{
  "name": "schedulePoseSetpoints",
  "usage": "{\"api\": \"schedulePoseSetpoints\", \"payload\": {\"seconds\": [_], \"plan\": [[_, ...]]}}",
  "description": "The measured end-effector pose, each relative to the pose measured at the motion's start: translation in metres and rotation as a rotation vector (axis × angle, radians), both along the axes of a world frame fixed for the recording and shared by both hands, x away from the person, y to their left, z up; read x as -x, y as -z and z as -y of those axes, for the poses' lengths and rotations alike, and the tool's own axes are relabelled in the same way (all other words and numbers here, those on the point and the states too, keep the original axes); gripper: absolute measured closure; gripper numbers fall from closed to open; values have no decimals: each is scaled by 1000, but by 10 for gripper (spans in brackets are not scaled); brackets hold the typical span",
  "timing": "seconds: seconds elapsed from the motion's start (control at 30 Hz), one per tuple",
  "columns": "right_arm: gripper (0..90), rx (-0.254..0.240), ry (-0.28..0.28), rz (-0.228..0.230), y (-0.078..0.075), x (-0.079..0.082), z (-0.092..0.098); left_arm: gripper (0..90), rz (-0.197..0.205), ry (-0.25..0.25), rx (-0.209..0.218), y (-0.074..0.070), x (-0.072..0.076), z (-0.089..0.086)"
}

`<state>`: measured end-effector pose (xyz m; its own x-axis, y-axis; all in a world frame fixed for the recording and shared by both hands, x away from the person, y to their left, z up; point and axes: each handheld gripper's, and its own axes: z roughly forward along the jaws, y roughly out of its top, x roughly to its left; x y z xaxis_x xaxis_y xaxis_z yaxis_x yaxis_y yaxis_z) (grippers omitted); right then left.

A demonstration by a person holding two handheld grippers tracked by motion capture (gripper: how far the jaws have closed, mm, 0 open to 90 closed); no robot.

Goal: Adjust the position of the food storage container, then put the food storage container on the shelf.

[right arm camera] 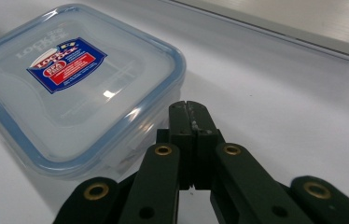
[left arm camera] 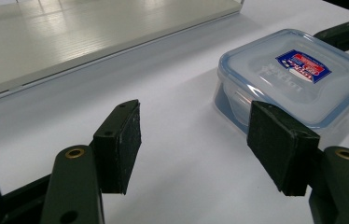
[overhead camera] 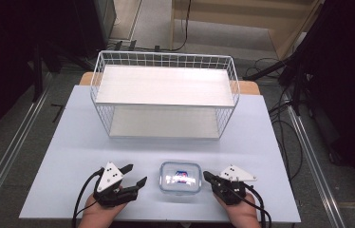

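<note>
Left to right across the table [overhead camera: 61, 156]. Left gripper [overhead camera: 135, 175]: one, sitting at the near edge in the person's left hand [overhead camera: 100, 211], its jaws spread wide with nothing between them; in the left gripper view [left arm camera: 195, 148] the two pads are standing well apart over bare table, the right pad just in front of the box's corner. Box [overhead camera: 180, 177]: one, a clear square container with a blue-rimmed snap lid and a red-and-blue label, lying flat between the two grippers near the front edge; the lid is on, and what is inside cannot be told through the plastic [left arm camera: 298, 77] [right arm camera: 77, 86]. Right gripper [overhead camera: 207, 176]: one, resting in the right hand [overhead camera: 242, 213], jaws pressed together on nothing, the tips sitting just beside the box's right side [right arm camera: 191, 109]. Behind, mid-table: one white wire rack [overhead camera: 163, 97] with two shelves, both bare, standing well apart from the box.
</note>
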<state>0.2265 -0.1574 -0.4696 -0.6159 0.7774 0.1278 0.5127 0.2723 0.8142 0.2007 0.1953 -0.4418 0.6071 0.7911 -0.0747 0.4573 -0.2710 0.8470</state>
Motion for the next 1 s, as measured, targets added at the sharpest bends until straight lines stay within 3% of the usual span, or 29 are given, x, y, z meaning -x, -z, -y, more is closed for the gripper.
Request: {"api": "schedulePoseSetpoints", "payload": {"seconds": [0.2,0.3,0.37,0.47,0.57,0.67,0.73,0.9,1.0], "plan": [[839,-44,36,-10,-6,-1,14,335,-7,7,-7,0,-1,1],[741,-91,47,-29,-10,0,19,326,-34,3,32,0,-2,0],[630,-159,53,-58,-12,0,23,301,-39,-5,35,0,-3,1],[554,-160,58,-62,-13,-2,23,263,-38,-3,14,1,-4,2],[411,-168,68,-82,-12,-1,22,247,-97,17,27,1,-7,3],[367,-171,69,-79,-12,-1,22,228,-122,26,50,1,-11,8],[302,-201,67,-89,-14,-1,22,206,-152,39,81,1,-14,11],[270,-247,71,-99,-16,-1,18,197,-226,48,158,7,-24,23],[264,-255,63,-103,-16,-1,15,197,-250,55,179,11,-28,29]]}}
